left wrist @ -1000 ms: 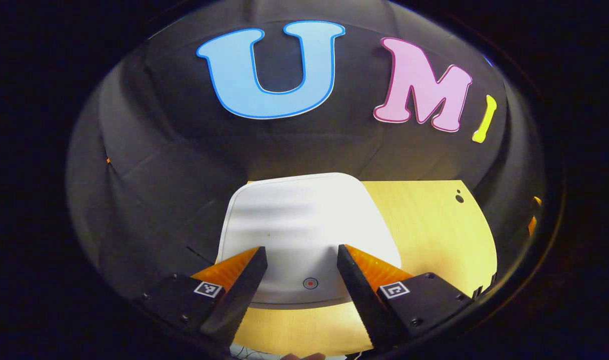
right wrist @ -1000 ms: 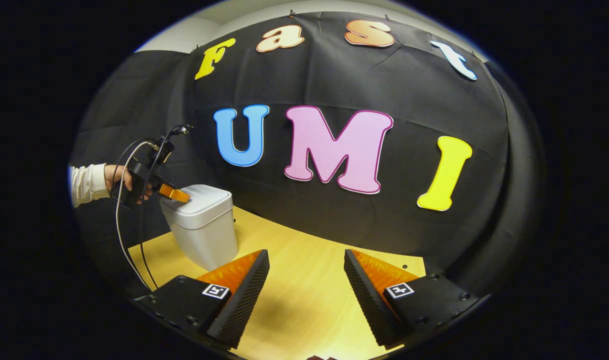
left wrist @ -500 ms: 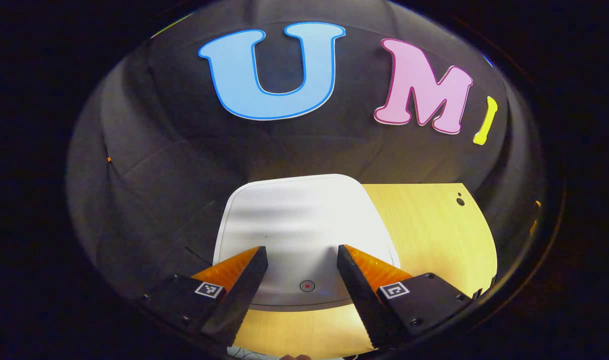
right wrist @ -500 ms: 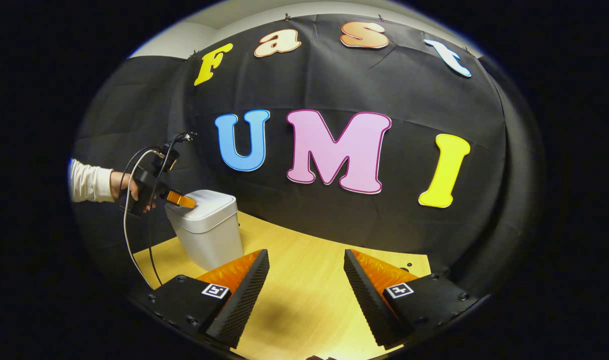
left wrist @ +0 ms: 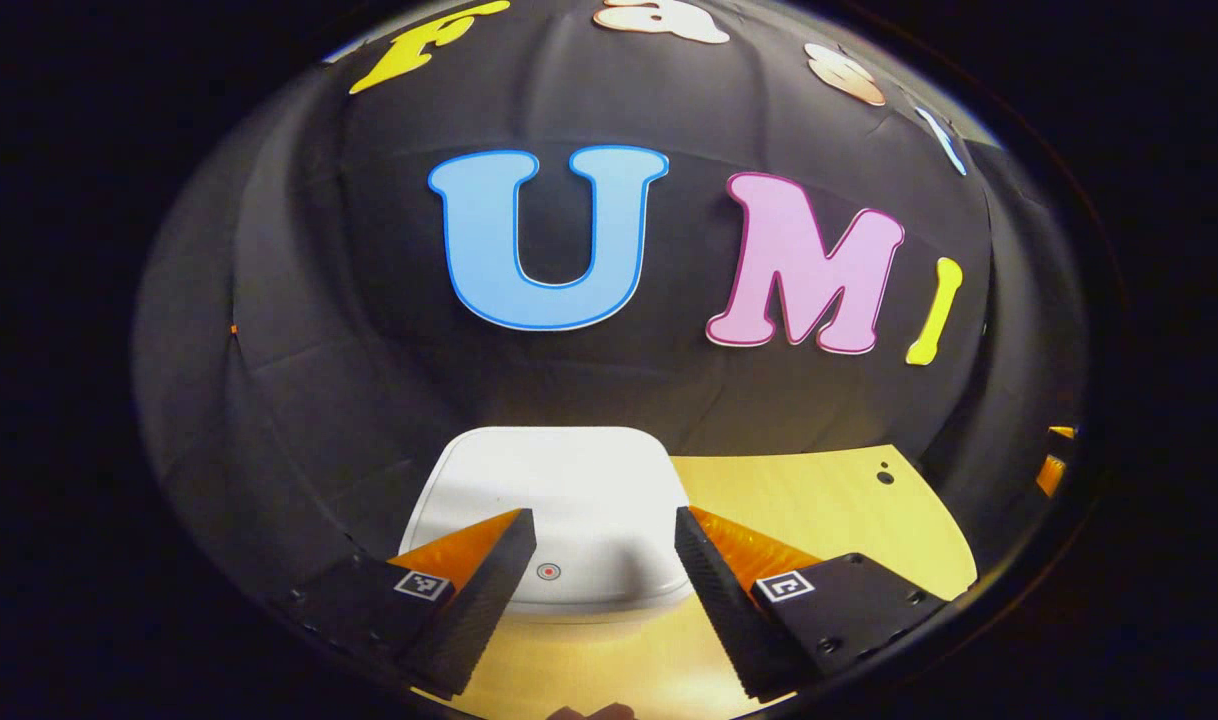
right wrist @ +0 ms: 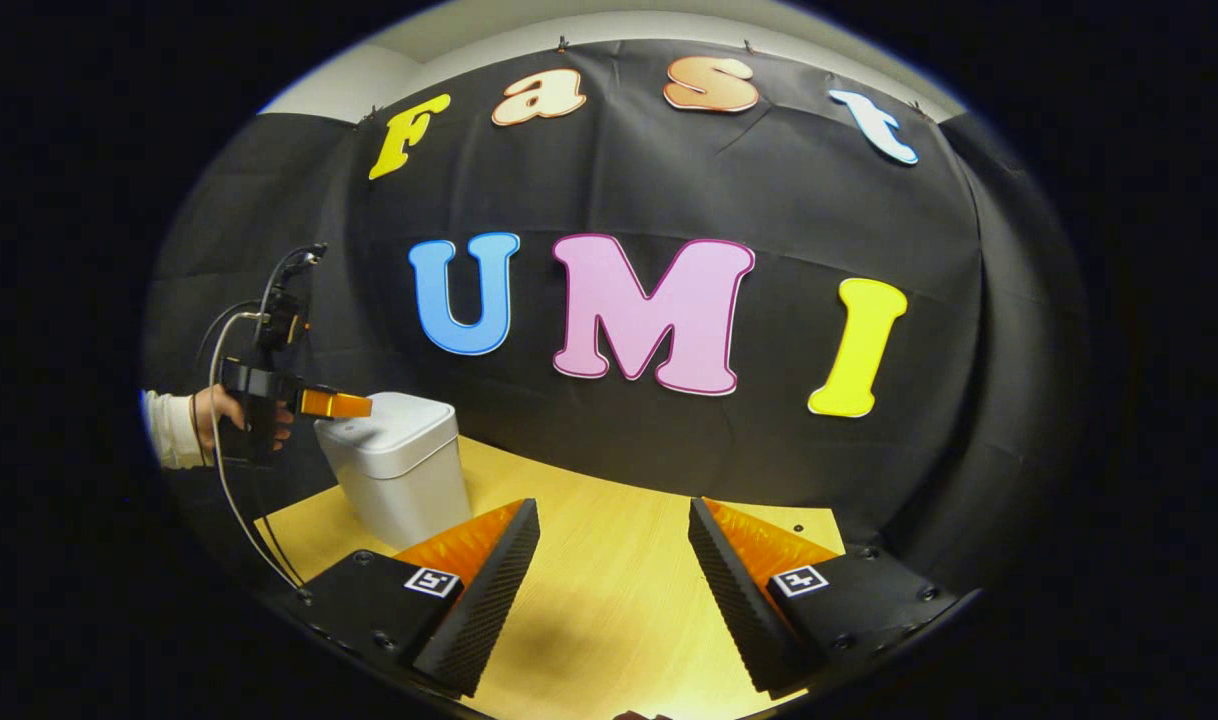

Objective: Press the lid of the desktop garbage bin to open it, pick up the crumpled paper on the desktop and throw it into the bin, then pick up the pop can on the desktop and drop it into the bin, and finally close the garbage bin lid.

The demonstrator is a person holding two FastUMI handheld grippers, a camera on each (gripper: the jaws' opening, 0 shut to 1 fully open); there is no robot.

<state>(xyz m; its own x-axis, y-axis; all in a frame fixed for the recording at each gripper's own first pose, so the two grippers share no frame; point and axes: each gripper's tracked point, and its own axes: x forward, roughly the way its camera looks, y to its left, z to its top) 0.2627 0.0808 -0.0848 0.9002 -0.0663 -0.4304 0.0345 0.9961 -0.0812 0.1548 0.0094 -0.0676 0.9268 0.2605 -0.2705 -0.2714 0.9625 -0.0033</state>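
Behind the wooden desk [right wrist: 609, 600] hung black cloth. My left gripper [left wrist: 604, 535], jaws wide apart and holding nothing, had the closed bin [left wrist: 559, 500] at 12 o'clock, its button [left wrist: 548, 572] just below the tips. My right gripper [right wrist: 614, 525], also open and empty, was farther away.
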